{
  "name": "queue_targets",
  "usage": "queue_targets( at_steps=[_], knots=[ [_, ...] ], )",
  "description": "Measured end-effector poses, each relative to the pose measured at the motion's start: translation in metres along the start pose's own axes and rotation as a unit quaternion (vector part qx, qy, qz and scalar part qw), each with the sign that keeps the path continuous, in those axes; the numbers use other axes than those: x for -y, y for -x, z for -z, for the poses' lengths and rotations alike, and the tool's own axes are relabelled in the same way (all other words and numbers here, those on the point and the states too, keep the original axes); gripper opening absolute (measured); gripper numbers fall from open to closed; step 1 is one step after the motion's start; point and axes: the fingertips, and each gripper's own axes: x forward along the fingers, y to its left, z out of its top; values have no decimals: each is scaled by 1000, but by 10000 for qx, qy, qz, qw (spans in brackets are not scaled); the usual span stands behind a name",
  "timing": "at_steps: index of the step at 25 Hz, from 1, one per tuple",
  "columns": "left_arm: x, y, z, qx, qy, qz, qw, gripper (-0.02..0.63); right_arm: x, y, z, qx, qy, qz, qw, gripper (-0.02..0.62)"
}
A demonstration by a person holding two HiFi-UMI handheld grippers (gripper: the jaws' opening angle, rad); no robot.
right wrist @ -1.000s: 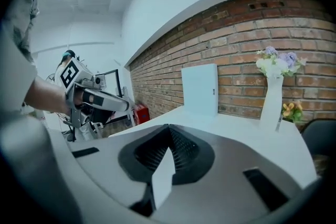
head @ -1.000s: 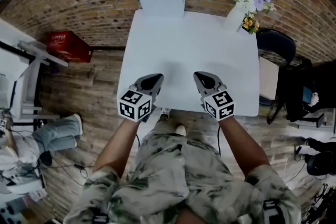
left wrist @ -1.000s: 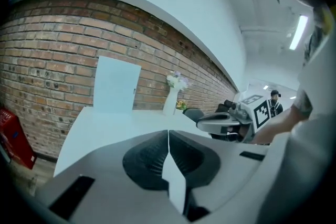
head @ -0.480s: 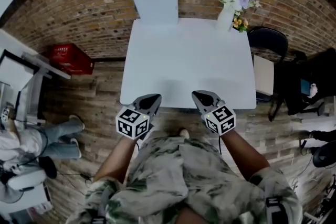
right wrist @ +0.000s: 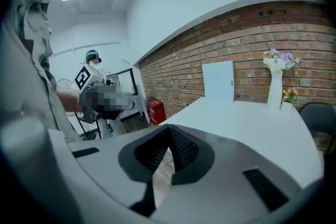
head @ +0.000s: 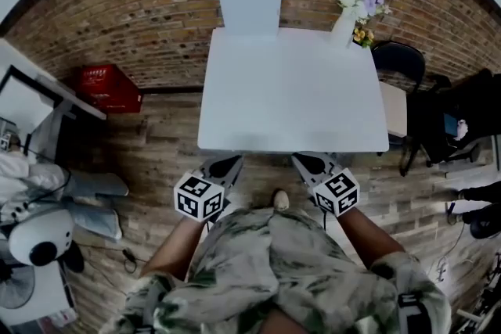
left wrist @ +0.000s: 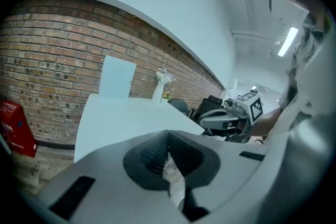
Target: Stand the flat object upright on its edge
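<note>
Both grippers have drawn back from over the table (head: 290,102) to just past its near edge, low in the head view. The left gripper (head: 227,163) and right gripper (head: 307,160) are each closed tight with nothing between the jaws. The flat white panel (head: 249,2) stands upright at the table's far edge, top centre, before the brick wall, so we judge the task finished. We can read no writing: any print on the red crate (head: 106,84) is too small, and the marker cubes carry only patterns.
</note>
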Motion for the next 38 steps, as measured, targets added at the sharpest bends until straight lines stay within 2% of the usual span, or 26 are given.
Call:
queue_targets(
  at_steps=[8,15,20,28,38],
  knots=[
    [-5,70,37,-115,-46,215,9997,25,-75,-11,10,-3,-105,114,9999,20],
    [-3,98,60,-171,-153,314,9992,25,-120,-12,22,-3,-219,121,9997,20],
    [13,101,74,-321,-280,468,9980,23,-136,0,33,-9,-321,183,9993,20],
    [22,117,84,-333,-340,633,9969,24,-160,5,37,-21,-306,209,9993,20],
    [25,135,91,-294,-385,619,9969,23,-179,6,36,44,-311,124,9994,20]
  ],
)
